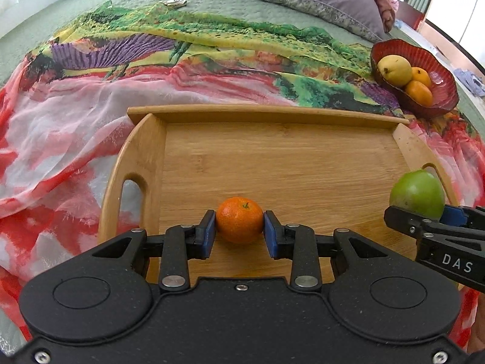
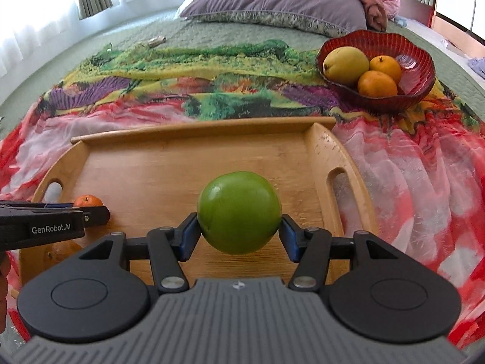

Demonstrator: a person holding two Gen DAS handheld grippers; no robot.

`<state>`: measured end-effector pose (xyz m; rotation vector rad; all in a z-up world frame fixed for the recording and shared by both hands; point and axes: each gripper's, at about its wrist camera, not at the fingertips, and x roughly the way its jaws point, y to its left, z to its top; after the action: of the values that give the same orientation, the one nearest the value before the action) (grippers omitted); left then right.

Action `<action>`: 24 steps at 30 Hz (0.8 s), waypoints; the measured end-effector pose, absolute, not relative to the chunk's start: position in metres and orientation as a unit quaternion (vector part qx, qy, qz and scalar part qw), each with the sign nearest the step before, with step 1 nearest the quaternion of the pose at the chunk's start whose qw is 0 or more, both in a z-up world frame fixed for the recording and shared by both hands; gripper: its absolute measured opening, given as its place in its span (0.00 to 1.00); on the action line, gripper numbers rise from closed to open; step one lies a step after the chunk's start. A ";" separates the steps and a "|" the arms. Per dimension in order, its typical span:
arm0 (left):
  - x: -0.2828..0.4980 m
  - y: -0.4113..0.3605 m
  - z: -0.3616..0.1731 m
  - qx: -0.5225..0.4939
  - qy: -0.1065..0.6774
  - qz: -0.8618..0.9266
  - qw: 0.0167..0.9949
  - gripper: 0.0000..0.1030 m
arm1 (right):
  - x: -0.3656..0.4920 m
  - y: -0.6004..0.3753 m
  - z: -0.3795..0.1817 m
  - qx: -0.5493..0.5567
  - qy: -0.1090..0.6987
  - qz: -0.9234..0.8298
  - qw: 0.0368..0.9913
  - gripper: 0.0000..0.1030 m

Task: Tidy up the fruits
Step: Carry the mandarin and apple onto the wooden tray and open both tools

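**Two fruits held over the wooden tray**

A small round orange mandarin with a short green stem (image 1: 239, 220) is clamped between the blue pads of the left hand-held gripper (image 1: 239, 227), whose jaws are closed on its sides. It is carried low over the near part of the pale bamboo tray with cut-out handles (image 1: 272, 157), towards its left side; whether it already touches the wood cannot be told. The fruit lies straight ahead of the gripper, stem upward, its skin bright and finely dimpled.

A larger smooth green round fruit (image 2: 238, 212) is gripped in the same way by the right hand-held gripper (image 2: 239, 227), jaws spread wider around it, above the tray's middle. A faint crease is seen on its glossy skin.

The two grippers are held side by side, the left one's fruit seen at the left edge of the right wrist view. A further orange fruit (image 2: 60, 251) appears to lie under the left gripper, partly hidden.

Beyond the tray's far right corner, a ribbed dark red glass bowl (image 2: 421, 60) rests on the colourful printed cloth (image 2: 151, 91) spread on the bed, holding a yellow pear-like fruit (image 2: 345, 63) and two oranges (image 2: 377, 83). Release onto the tray is judged the likely coming move.
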<state>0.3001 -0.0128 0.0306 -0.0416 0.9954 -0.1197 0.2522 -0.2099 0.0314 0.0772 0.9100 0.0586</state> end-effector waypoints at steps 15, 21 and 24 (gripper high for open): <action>0.301 -0.016 0.030 -0.013 0.474 -0.059 0.878 0.31 | 0.255 -0.213 0.026 0.032 0.445 0.024 0.895 0.57; 0.300 -0.016 0.030 -0.012 0.473 -0.059 0.879 0.31 | 0.254 -0.214 0.026 0.038 0.445 0.023 0.895 0.57; 0.300 -0.016 0.030 -0.010 0.472 -0.059 0.880 0.31 | 0.254 -0.213 0.026 0.037 0.444 0.022 0.895 0.57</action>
<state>0.2996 -0.0157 0.0299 -0.0216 0.9832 -0.1226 0.2538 -0.2133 0.0261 0.0757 0.9196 0.0460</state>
